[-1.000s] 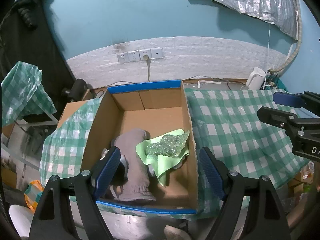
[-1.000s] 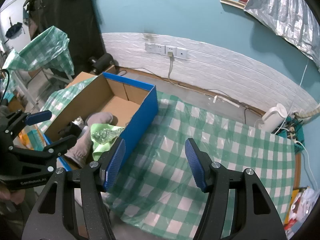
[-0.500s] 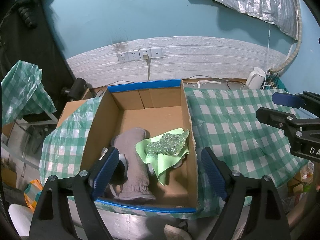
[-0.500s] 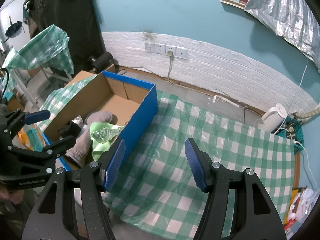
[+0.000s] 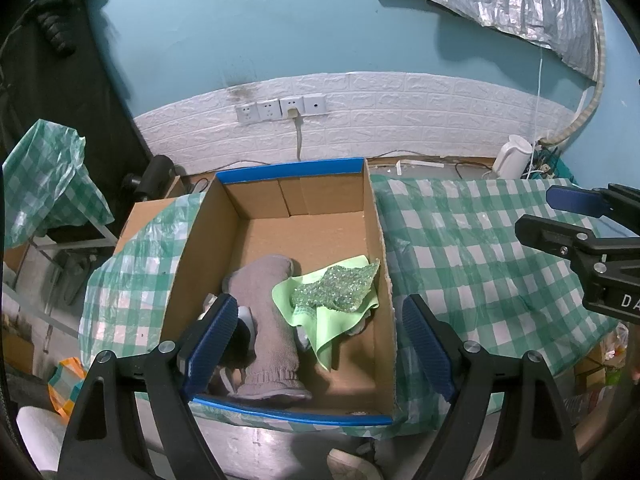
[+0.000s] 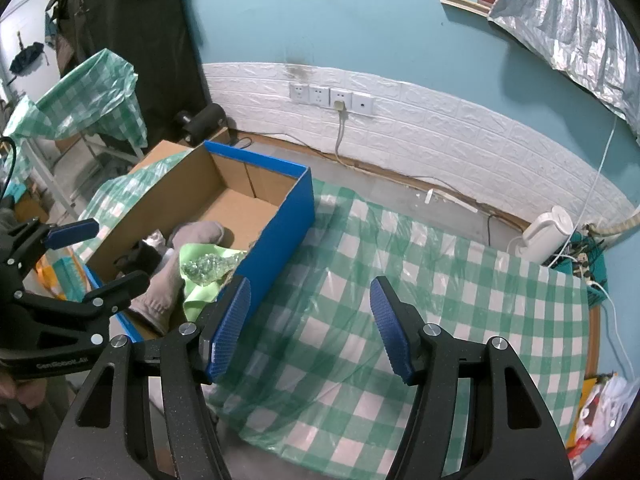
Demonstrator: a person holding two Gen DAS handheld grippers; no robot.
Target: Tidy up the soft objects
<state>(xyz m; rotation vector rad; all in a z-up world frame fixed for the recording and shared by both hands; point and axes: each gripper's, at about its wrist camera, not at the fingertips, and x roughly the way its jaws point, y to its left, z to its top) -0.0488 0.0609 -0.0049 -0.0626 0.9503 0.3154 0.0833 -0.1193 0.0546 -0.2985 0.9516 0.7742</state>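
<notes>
A blue-rimmed cardboard box [image 5: 372,216] [image 6: 280,224] holds a grey sock [image 5: 272,320] [image 6: 160,292], a light green cloth [image 5: 328,320] [image 6: 196,304] and a glittery green piece [image 5: 340,290] [image 6: 208,266] lying on the cloth. Dark and white items lie partly hidden under the sock at the box's left. My left gripper [image 5: 318,340] hangs open above the near end of the box, holding nothing. Over the bare green-checked tablecloth [image 6: 400,280] to the box's right, my right gripper [image 6: 310,328] is open and holds nothing.
A white kettle [image 6: 544,236] and cables sit at the table's far right by the wall sockets [image 5: 280,110]. A second checked cloth [image 5: 44,184] drapes a stand on the left. A shoe [image 5: 352,466] shows on the floor below the box.
The left gripper's fingers stand slightly wider apart than a second ago. Nothing else has moved.
</notes>
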